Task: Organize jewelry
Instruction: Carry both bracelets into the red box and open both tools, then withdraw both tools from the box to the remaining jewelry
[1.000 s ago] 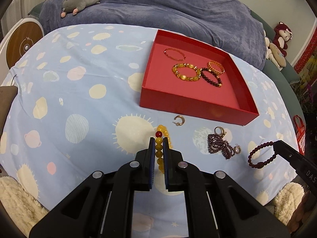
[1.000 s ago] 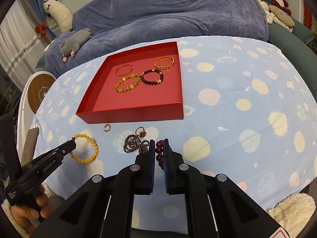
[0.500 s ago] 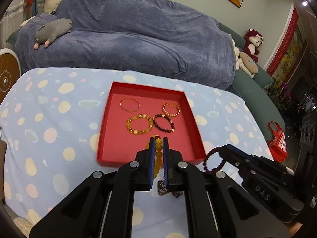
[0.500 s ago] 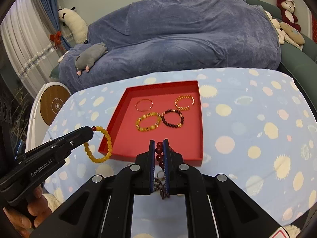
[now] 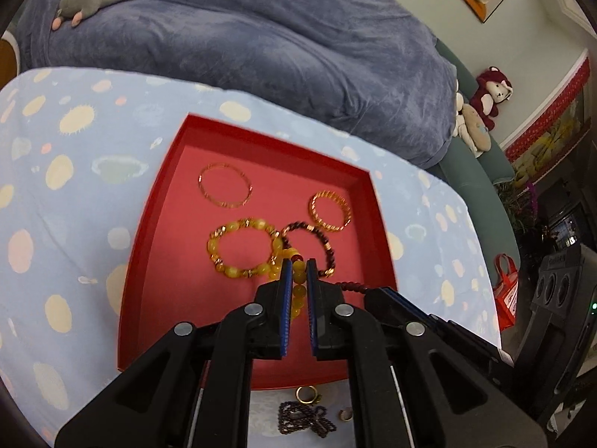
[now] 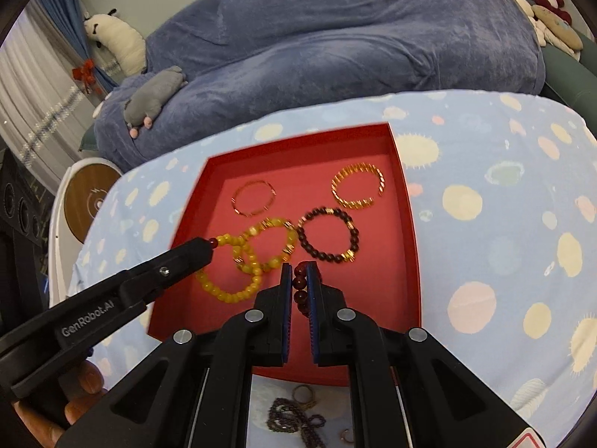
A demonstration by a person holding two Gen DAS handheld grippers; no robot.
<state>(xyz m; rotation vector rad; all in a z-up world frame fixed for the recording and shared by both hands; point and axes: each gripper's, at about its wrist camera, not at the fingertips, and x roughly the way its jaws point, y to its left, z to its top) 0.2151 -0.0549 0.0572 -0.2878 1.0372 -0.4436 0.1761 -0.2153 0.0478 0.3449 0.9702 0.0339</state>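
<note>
A red tray (image 5: 377,220) (image 6: 408,224) lies on the spotted blue cloth and holds several bracelets. My left gripper (image 5: 298,267) (image 6: 209,248) is shut on a yellow bead bracelet (image 5: 296,298) (image 6: 227,291) and holds it over the tray's front left part. My right gripper (image 6: 299,270) is shut on a dark red bead bracelet (image 6: 299,291) (image 5: 350,286) over the tray's front middle. In the tray lie a yellow-and-gold bracelet (image 5: 242,250), a dark bracelet (image 6: 330,239), a thin bangle (image 5: 225,190) and a gold bangle (image 5: 330,211).
On the cloth in front of the tray lie a dark purple bead strand (image 5: 306,420) (image 6: 294,422), a gold ring (image 5: 308,395) and a small earring (image 5: 346,415). A blue-covered sofa (image 5: 242,37) with plush toys stands behind the table.
Both grippers have moved forward with their bracelets, from above the cloth in front of the tray to above the tray floor, and come close together.
</note>
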